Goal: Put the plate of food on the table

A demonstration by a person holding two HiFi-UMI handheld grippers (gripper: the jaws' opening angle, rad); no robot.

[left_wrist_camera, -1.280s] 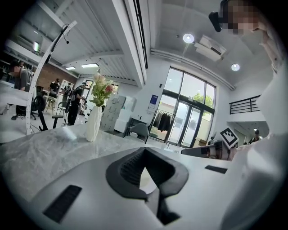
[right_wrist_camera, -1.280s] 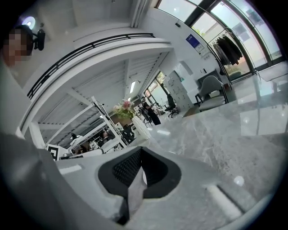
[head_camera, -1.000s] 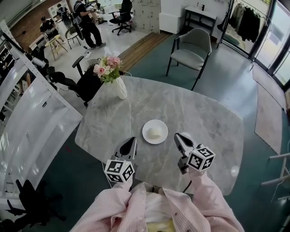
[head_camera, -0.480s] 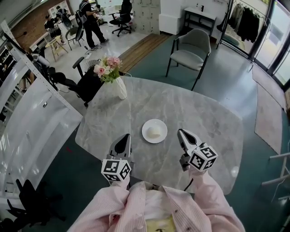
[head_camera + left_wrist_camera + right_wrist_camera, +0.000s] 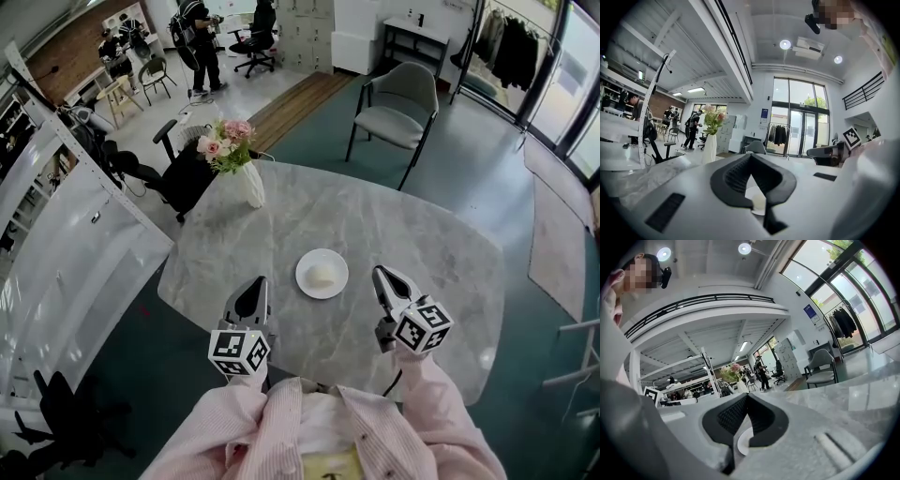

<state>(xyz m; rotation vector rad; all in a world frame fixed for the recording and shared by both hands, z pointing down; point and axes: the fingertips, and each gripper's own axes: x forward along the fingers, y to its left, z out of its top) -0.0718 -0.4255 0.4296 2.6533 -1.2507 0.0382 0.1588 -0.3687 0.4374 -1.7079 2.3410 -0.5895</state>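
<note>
Already the round white plate of pale food (image 5: 322,273) sits mid-frame on the grey marble counter (image 5: 427,239). Both left gripper (image 5: 254,291) and right gripper (image 5: 384,279) have jaws together, empty. Probably stiff, slick, breakable; pinch its rim.

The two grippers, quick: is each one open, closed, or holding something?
Left gripper: closed, holding nothing.
Right gripper: closed, holding nothing.

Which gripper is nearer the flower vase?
Left. The left gripper is over the table, on the same side of the plate as the vase; the right gripper is across the plate, farther away.
</note>
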